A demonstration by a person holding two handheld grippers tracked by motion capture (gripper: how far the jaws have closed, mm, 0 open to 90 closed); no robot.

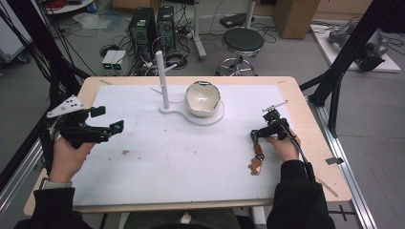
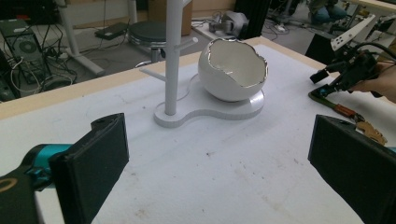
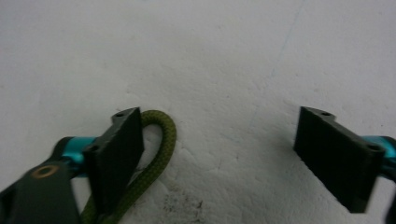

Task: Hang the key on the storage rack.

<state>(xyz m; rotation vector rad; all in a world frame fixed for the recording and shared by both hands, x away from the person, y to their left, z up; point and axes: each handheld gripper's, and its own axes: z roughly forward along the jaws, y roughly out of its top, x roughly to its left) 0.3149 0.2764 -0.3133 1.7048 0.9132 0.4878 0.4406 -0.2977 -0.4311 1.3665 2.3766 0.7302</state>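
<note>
Looking down from the high view, a white mat (image 1: pixel 157 157) is seen covering the table, with a white stand (image 1: pixel 165 78) and an egg-shaped white bowl (image 1: pixel 203 98) on a shared base near the far edge. The left gripper (image 1: pixel 111 119) is held above the mat's left side with its jaws apart and nothing between them. The right gripper (image 1: pixel 260 132) is lowered at the mat's right side, at the far end of a cord keychain (image 1: pixel 258 155), which lies on the mat and runs toward the person, ending in a brown tag. In the left gripper view, the two black jaws are seen spread wide over bare mat, well apart from the stand (image 2: pixel 170 56) and the bowl (image 2: pixel 232 70); the right gripper (image 2: pixel 329 79) is seen farther off, at the keychain (image 2: pixel 348 114). In the right gripper view, the jaws are held wide apart close to the mat; the green cord loop (image 3: pixel 156 149) lies just beside the inner face of the left-hand jaw, and whether it is touched cannot be told. The loop is not yet clamped. The keychain is judged to be light and limp, so it should be expected to dangle and swing once lifted. The braided loop is judged the best place to be gripped, as it is soft and unlikely to slip. The bowl is judged to be fragile, given its thin, jagged rim.
</note>
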